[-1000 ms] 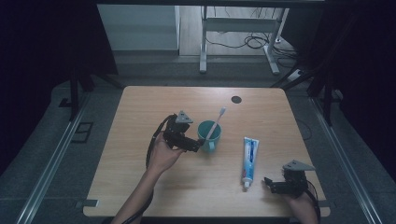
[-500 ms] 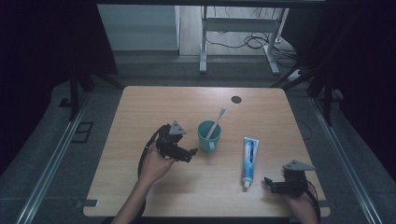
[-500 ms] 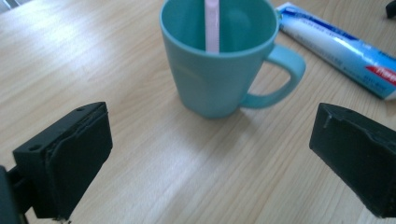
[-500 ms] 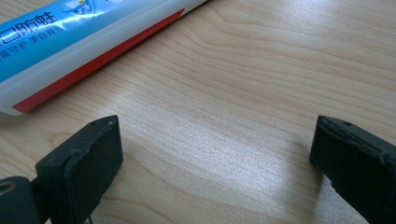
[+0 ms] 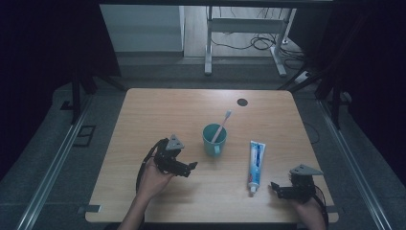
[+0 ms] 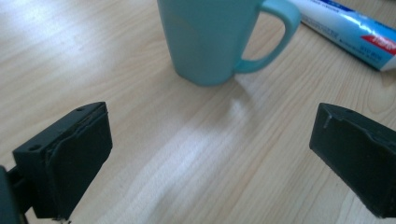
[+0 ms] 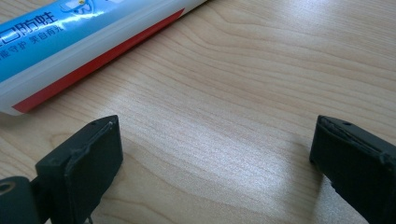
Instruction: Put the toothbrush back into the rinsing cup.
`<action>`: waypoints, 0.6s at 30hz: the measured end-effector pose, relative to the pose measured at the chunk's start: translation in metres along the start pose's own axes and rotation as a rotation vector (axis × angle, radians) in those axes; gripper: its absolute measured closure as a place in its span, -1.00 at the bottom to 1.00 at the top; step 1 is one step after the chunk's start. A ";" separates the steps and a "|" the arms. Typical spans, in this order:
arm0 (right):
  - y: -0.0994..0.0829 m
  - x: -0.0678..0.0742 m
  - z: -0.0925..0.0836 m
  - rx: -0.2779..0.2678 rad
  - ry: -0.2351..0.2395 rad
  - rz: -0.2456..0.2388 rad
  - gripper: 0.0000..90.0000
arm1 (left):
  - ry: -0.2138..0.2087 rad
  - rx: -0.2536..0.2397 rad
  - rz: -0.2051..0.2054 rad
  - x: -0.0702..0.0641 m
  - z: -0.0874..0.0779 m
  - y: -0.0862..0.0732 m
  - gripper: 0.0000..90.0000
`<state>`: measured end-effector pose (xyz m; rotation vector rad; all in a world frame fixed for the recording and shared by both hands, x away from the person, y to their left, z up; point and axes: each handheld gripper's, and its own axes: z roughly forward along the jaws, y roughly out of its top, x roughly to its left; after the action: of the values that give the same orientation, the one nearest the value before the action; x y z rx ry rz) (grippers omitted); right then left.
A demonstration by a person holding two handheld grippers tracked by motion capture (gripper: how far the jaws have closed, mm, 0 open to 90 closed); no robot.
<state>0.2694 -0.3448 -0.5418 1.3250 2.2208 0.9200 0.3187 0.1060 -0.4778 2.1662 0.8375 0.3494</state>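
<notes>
My left gripper (image 5: 190, 167) sits spread wide and empty, the teal mug (image 5: 212, 140) just at its 1 o'clock on the desk (image 5: 143, 120). My right gripper (image 5: 275, 187) is spread too, the toothpaste tube (image 5: 255, 159) near its 11 o'clock.

My two matte black plastic grippers, the left gripper (image 5: 190, 166) and the right gripper (image 5: 274, 187), each carry a grey three-cornered plate. The teal ceramic mug (image 5: 213, 139) holds a pale-handled toothbrush (image 5: 222, 125) with a light blue head. The blue-and-white toothpaste tube (image 5: 254, 161) bears a red stripe and white lettering. The wooden table (image 5: 158, 115) is pale, with fine grain.
</notes>
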 end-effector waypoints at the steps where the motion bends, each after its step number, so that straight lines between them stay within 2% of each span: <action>1: 0.000 0.000 0.000 0.000 0.000 0.000 -0.95 | 0.005 -0.002 -0.001 0.000 0.000 -0.003 -1.00; 5: 0.000 0.000 0.000 0.000 0.000 0.000 -0.95 | 0.013 -0.008 -0.016 -0.002 -0.002 -0.013 -1.00; 12: 0.000 0.000 0.000 0.000 0.000 0.000 -0.95 | 0.037 0.019 -0.010 -0.005 0.000 -0.032 -1.00; 18: 0.000 0.000 0.000 -0.001 0.000 -0.002 -0.95 | 0.041 0.036 -0.020 -0.009 0.006 -0.048 -1.00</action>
<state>0.2696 -0.3448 -0.5419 1.3218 2.2209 0.9203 0.2926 0.1198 -0.5172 2.1893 0.8941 0.3720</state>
